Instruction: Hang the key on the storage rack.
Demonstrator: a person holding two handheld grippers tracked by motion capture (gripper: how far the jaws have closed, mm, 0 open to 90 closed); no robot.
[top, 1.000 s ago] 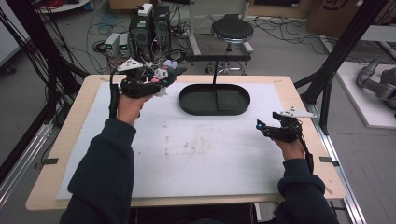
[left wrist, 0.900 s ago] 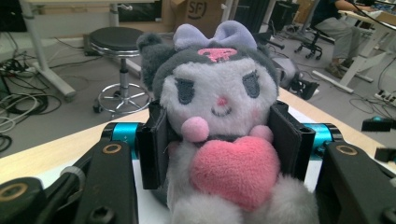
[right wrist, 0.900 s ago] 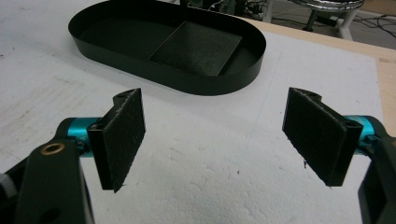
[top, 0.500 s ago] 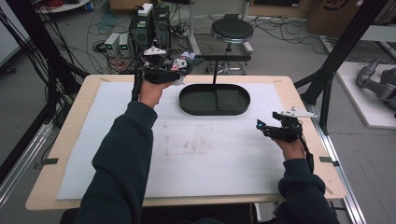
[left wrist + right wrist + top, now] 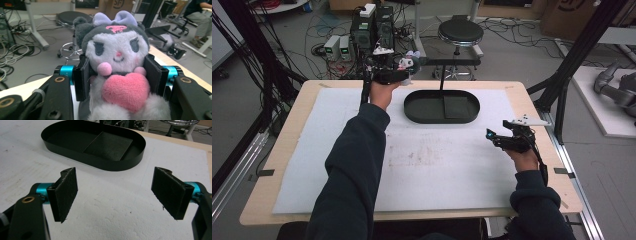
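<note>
Left hand-held gripper (image 5: 404, 70) aloft, clasping plush toy (image 5: 117, 72)

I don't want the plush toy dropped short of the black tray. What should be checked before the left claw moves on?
1. Grip: left claw has both jaws against the sides of the plush toy: ok.
2. Toy held upright, facing the camera: ok.
3. Black tray free to receive it, only a flat dark insert inside: ok.
4. Toy over the tray: not ok, it is at the table's far edge, left of the tray.
5. Right claw open, empty and apart from the tray: ok.
</note>
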